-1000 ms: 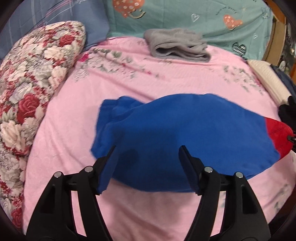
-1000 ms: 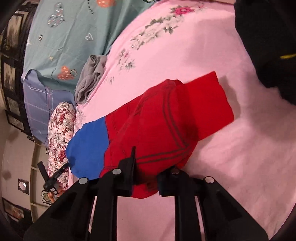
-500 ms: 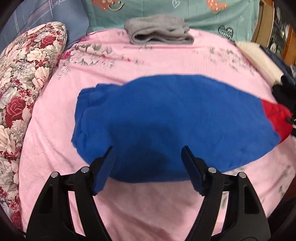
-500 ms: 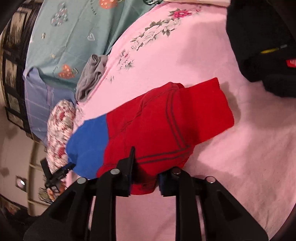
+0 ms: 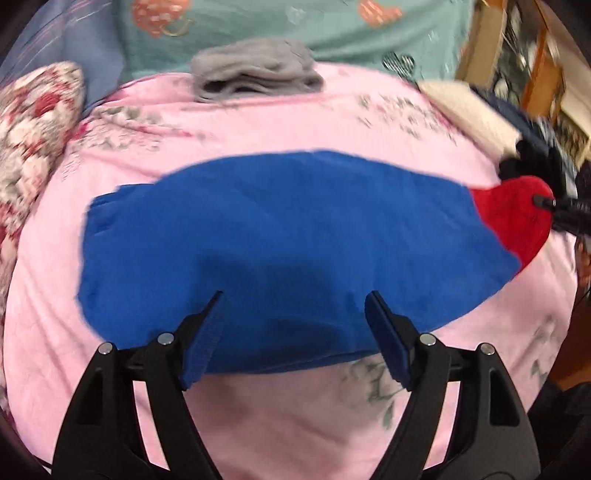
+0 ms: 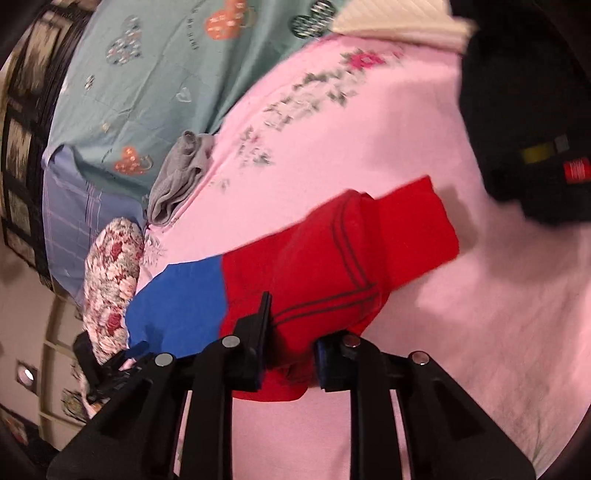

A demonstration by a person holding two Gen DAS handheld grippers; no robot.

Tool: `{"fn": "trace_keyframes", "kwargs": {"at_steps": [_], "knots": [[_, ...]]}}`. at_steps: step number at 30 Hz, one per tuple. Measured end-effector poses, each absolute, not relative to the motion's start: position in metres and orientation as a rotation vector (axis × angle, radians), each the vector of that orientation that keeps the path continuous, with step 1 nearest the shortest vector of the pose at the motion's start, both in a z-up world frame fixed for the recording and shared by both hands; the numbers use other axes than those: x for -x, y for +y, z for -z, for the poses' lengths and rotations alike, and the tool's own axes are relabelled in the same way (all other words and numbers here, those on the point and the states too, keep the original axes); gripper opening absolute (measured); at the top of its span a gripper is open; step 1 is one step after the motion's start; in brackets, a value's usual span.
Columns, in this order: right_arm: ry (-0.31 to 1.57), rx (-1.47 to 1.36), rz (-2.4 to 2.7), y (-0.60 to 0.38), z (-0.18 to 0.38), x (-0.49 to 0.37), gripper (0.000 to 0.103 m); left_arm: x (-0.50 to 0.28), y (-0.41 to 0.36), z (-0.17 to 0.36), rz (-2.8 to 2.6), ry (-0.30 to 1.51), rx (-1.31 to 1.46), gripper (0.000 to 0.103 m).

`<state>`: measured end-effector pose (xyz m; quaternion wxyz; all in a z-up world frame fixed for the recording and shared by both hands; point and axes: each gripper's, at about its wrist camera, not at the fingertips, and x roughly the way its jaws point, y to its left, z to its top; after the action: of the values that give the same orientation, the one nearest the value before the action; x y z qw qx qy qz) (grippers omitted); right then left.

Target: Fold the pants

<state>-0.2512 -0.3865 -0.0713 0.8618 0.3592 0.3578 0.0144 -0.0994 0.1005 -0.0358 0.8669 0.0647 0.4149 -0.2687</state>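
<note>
The pants (image 5: 295, 236) lie across the pink bedsheet (image 5: 295, 424), blue along most of their length and red at the right end (image 6: 332, 266). My left gripper (image 5: 293, 310) is open and empty, its fingers just over the near edge of the blue part. My right gripper (image 6: 291, 328) is shut on the near edge of the red part, with cloth bunched between the fingers. In the left wrist view it shows as a dark shape (image 5: 565, 212) at the red end.
A folded grey garment (image 5: 255, 70) lies at the far side of the bed. A floral pillow (image 5: 33, 125) is at the left. A cream cloth (image 5: 469, 110) and dark clothes (image 6: 528, 110) are heaped at the right. Teal bedding (image 5: 295, 29) is behind.
My left gripper has moved forward over the near edge of the blue part and stays open. My right gripper keeps its hold on the red end and has moved little.
</note>
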Motion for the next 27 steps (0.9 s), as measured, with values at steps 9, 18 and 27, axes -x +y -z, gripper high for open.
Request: {"fn": "trace_keyframes", "kwargs": {"at_steps": [9, 18, 27], "knots": [[0.778, -0.211, -0.175, -0.265, 0.005, 0.173, 0.020, 0.096, 0.193, 0.022, 0.451, 0.826, 0.166, 0.081], [1.058, 0.169, -0.426, -0.113, 0.078, 0.115, 0.057, 0.102, 0.203, 0.025, 0.467, 0.836, 0.180, 0.085], [0.989, -0.135, -0.568, -0.136, 0.050, 0.120, 0.077, 0.087, 0.211, 0.036, 0.471, 0.913, 0.350, 0.085]]}}
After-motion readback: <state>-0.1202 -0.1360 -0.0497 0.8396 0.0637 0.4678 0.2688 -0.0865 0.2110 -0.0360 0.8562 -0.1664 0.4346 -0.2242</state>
